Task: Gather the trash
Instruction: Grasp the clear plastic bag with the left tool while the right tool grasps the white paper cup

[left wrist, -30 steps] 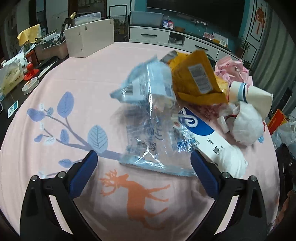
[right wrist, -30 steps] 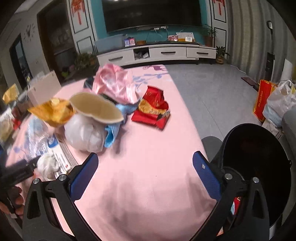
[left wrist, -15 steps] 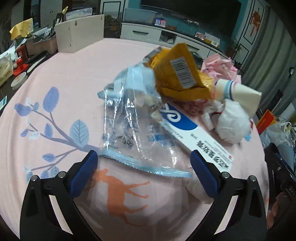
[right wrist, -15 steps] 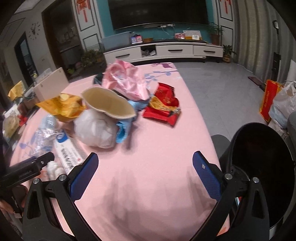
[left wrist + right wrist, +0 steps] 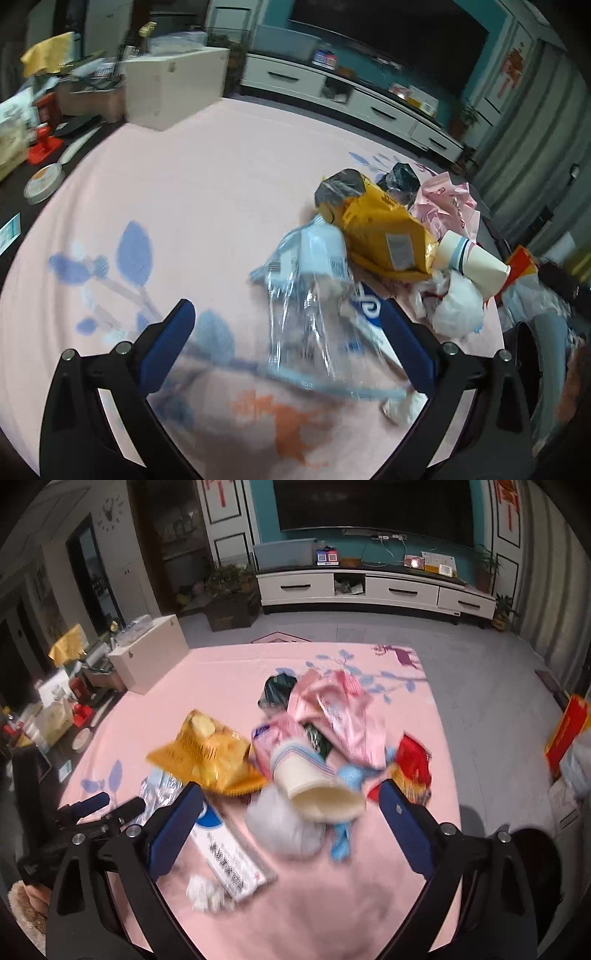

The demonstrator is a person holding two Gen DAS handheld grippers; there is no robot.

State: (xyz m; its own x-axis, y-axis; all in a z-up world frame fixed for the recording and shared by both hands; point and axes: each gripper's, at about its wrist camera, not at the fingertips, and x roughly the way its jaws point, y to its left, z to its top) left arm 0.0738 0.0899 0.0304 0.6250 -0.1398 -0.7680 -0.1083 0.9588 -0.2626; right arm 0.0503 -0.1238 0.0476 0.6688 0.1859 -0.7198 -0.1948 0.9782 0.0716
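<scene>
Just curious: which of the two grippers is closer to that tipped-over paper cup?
Right. The right gripper has the paper cup lying just ahead between its open fingers; the left gripper sits off to the cup's side, over the clear plastic bag.

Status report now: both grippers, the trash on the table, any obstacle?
Left gripper open, empty, over clear plastic bag. Right gripper open, empty, facing paper cup. Trash pile uncollected on pink tablecloth. No obstacle seen.
</scene>
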